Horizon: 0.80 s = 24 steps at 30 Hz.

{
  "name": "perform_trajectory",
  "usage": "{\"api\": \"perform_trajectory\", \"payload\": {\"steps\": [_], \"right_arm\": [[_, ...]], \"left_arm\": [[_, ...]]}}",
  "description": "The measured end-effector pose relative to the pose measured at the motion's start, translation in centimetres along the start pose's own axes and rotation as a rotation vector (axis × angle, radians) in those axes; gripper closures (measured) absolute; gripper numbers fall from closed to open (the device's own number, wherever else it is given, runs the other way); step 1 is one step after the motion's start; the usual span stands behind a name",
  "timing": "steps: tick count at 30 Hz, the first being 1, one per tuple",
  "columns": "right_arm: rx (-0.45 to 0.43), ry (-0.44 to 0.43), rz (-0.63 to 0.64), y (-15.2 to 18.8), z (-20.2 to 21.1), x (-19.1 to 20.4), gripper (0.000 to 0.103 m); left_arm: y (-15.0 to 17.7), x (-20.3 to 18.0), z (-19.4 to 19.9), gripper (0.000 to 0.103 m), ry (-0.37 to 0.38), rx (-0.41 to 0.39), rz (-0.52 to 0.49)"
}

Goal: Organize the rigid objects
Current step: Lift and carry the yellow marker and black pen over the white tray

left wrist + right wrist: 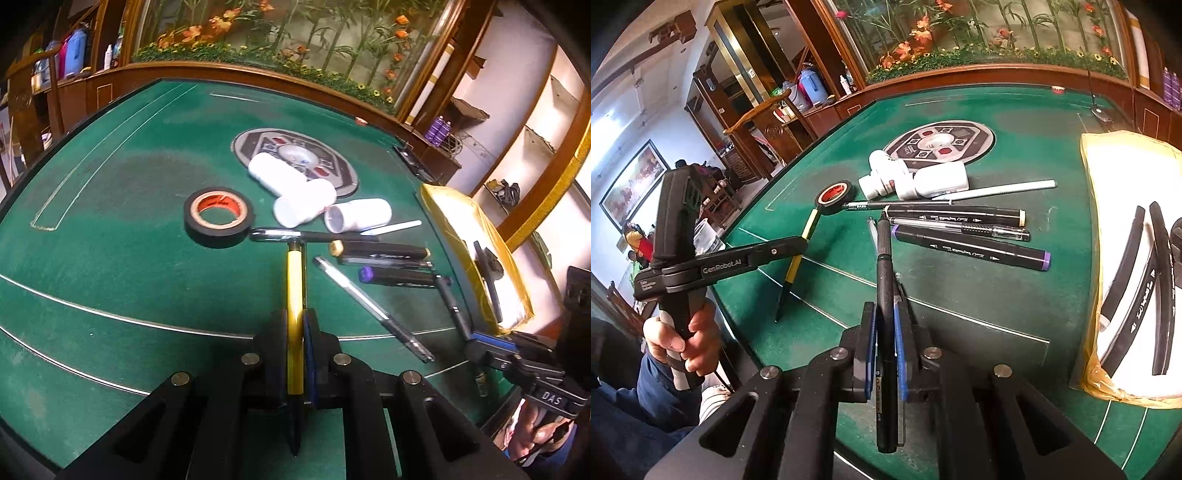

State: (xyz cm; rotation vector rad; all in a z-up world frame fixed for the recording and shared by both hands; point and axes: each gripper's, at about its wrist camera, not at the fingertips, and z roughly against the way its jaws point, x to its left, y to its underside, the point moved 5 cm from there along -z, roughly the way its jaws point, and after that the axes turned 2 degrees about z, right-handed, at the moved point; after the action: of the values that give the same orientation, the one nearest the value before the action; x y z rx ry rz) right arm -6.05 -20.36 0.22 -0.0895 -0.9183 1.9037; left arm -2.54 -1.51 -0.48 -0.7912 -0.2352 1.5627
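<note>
Holding one pen in each tool, I note both are pinched mid-barrel so tip and tail stay free for placing. My left gripper (295, 325) is pressed together on a yellow pen (294, 295), glossy and round, dark at both ends. My right gripper (884, 332) pinches a black pen (884, 280), matte and slim. Taking the tape (218, 216) as landmark: it lies flat on the green felt table (110, 258), a black roll with an orange core. Just right of it lie three smooth white bottles (314, 201) on their sides. Nearer me than those, loose markers (971, 249) and a clear pen (960, 227) lie roughly side by side. Far right of the tape stands the gold-edged box (1087, 258), white inside, already holding dark markers; I judge both pens are bound there.
</note>
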Motion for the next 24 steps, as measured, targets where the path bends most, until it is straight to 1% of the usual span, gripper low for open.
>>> {"api": "perform_trajectory", "payload": {"steps": [12,24], "right_arm": [[-0.024,-0.033,-0.031,0.4,0.5,-0.9,0.094],[-0.049,-0.051,-0.039,0.3,1.3,-1.3,0.094]], "left_arm": [[-0.1,-3.1,0.0,0.095,0.003,0.002,-0.052],[-0.2,-4.8,0.3,0.095,0.023,0.002,-0.072]]}}
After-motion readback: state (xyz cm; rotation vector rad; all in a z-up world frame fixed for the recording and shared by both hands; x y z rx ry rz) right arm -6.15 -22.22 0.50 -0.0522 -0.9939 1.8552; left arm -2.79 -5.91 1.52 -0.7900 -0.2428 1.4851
